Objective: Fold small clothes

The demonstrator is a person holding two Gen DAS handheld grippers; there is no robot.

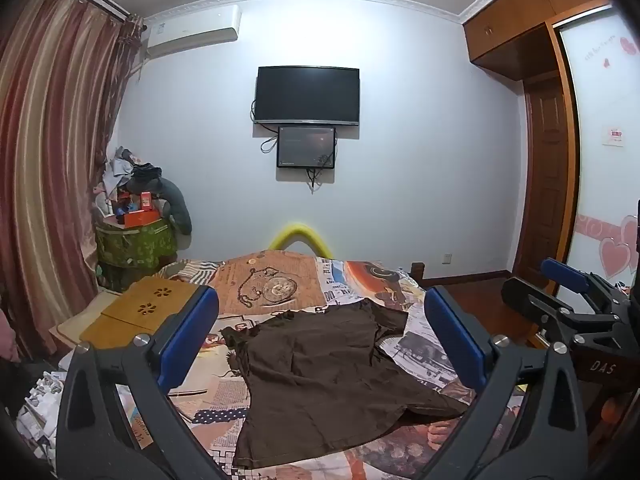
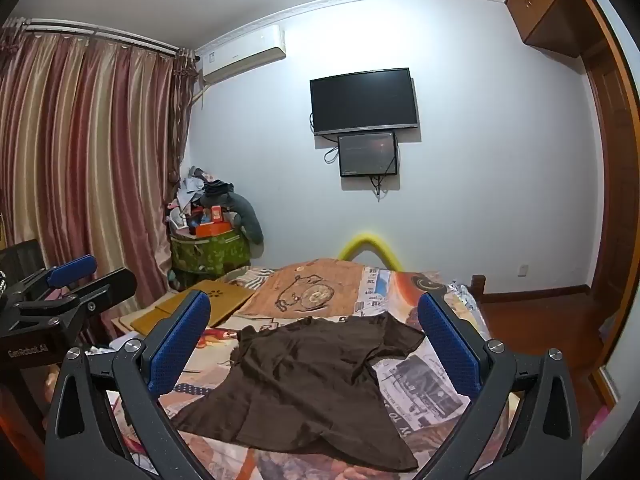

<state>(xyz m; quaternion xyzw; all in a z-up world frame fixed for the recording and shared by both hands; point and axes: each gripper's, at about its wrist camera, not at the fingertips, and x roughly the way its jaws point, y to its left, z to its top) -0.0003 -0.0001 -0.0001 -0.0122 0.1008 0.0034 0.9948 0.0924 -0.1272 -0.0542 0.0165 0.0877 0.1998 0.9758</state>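
A shirt (image 1: pixel 328 376) lies spread on the bed (image 1: pixel 360 280). Behind it a blanket (image 1: pixel 272 284) covers the bed's far end; a wooden tray (image 1: pixel 140 312) sits left. A television (image 1: pixel 307 95) hangs on the wall beyond.
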